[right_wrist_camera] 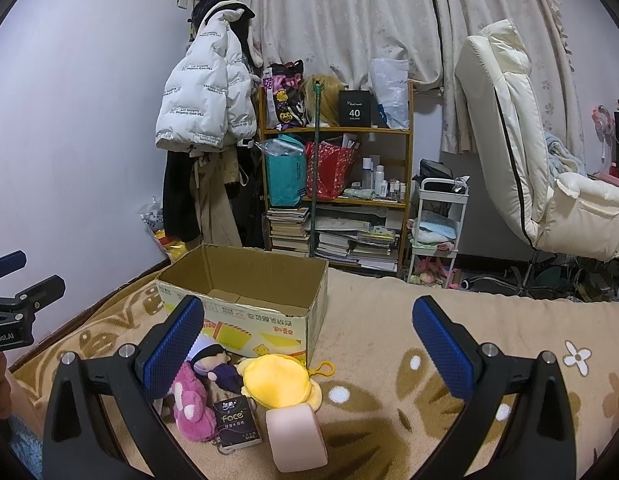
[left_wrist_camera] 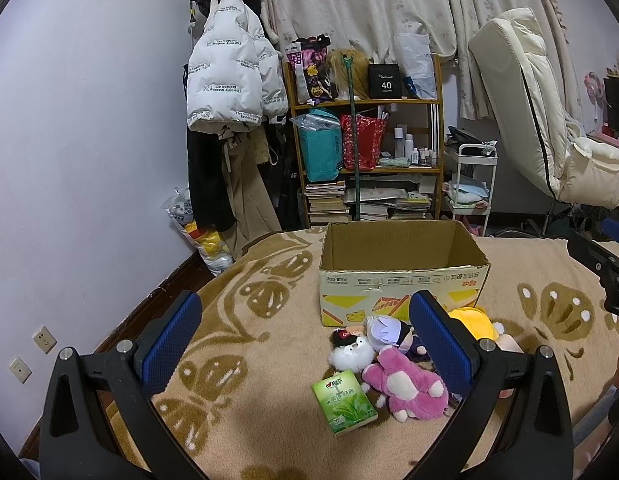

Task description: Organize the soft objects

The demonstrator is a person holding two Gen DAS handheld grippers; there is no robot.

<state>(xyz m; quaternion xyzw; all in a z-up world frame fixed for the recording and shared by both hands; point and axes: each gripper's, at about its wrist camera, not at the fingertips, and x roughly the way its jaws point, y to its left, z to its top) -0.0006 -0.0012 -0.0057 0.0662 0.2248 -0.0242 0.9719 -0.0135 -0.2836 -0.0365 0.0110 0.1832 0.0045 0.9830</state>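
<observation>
Currently, status per item:
Left gripper (left_wrist_camera: pixel 305 336): fingers spread wide, holding nothing, above the blanket (left_wrist_camera: pixel 237 408).
Right gripper (right_wrist_camera: pixel 308 338): also spread, holding nothing.
Box (left_wrist_camera: pixel 403 276): open cardboard, upright on the blanket, nothing visible inside.
Toys: pink plush (left_wrist_camera: pixel 405 386), white fluffy toy (left_wrist_camera: pixel 351 352), purple doll (right_wrist_camera: pixel 215 362), yellow plush (right_wrist_camera: pixel 279 380) heaped just in front of the box.
Tissue packs: green (left_wrist_camera: pixel 343 402), black (right_wrist_camera: pixel 238 424), beside the heap.

We see the cardboard box (left_wrist_camera: pixel 403 276) at twelve o'clock of the pink plush (left_wrist_camera: pixel 405 386), green tissue pack (left_wrist_camera: pixel 344 402) at nine.
</observation>
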